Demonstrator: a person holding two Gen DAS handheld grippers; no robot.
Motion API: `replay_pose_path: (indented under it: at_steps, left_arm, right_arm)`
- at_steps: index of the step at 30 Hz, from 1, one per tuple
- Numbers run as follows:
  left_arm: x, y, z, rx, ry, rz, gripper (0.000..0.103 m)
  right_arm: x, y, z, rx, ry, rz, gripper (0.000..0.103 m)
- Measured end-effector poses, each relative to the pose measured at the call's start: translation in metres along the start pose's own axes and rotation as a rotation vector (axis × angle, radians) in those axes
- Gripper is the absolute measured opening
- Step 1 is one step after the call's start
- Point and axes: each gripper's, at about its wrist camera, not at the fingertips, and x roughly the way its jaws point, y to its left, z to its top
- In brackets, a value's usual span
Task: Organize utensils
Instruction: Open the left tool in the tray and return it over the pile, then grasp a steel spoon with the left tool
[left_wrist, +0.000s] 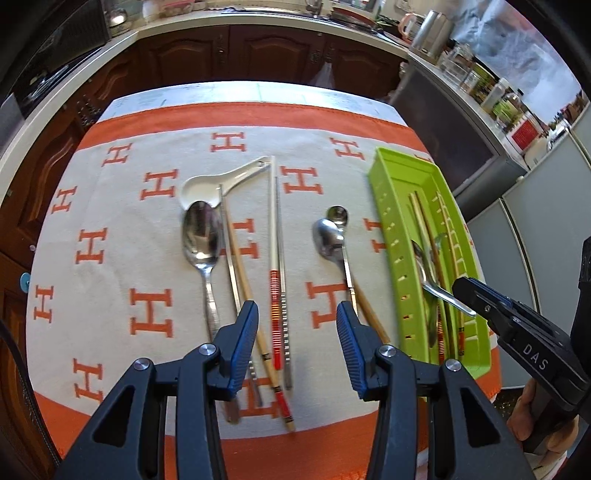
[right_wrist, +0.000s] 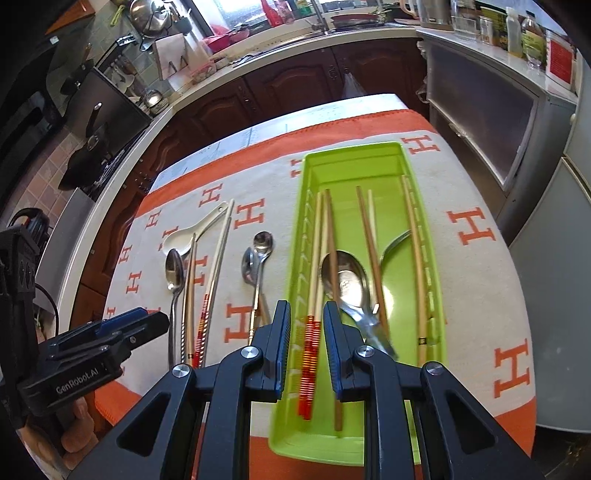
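A green tray (right_wrist: 295, 258) at the cloth's right holds several chopsticks and a metal spoon (right_wrist: 345, 280). My right gripper (right_wrist: 306, 308) hovers over the tray's near end, jaws narrowly open. Red-banded chopsticks (right_wrist: 308, 354) lie below the gap, ungripped. My left gripper (left_wrist: 297, 310) is open above the cloth with nothing between its fingers. Under it lie a red-banded chopstick (left_wrist: 275, 295), metal and wooden chopsticks, a large metal spoon (left_wrist: 201, 236), a white ceramic spoon (left_wrist: 207, 188) and two small spoons (left_wrist: 330, 236). The left wrist view also shows the right gripper (left_wrist: 463, 286) over the tray (left_wrist: 388, 206).
The table wears a white cloth with orange H marks (left_wrist: 151, 310). Dark wooden cabinets (left_wrist: 258, 51) and a cluttered counter run behind it. A stove (right_wrist: 99, 122) is at the left and grey cabinets (right_wrist: 491, 122) at the right. A hand (left_wrist: 532, 410) holds the right gripper.
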Motion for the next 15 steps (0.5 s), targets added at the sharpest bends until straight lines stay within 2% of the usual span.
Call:
replay_pose_path:
  at_steps: [7, 15]
  left_arm:
    - [-0.005, 0.035, 0.0, -0.055, -0.017, -0.003, 0.042]
    - [0.014, 0.064, 0.0, -0.084, -0.007, -0.096, 0.042]
  right_arm:
    - [0.013, 0.031, -0.002, -0.062, 0.026, 0.03, 0.019]
    - [0.032, 0.06, -0.006, -0.115, 0.054, 0.071, 0.019]
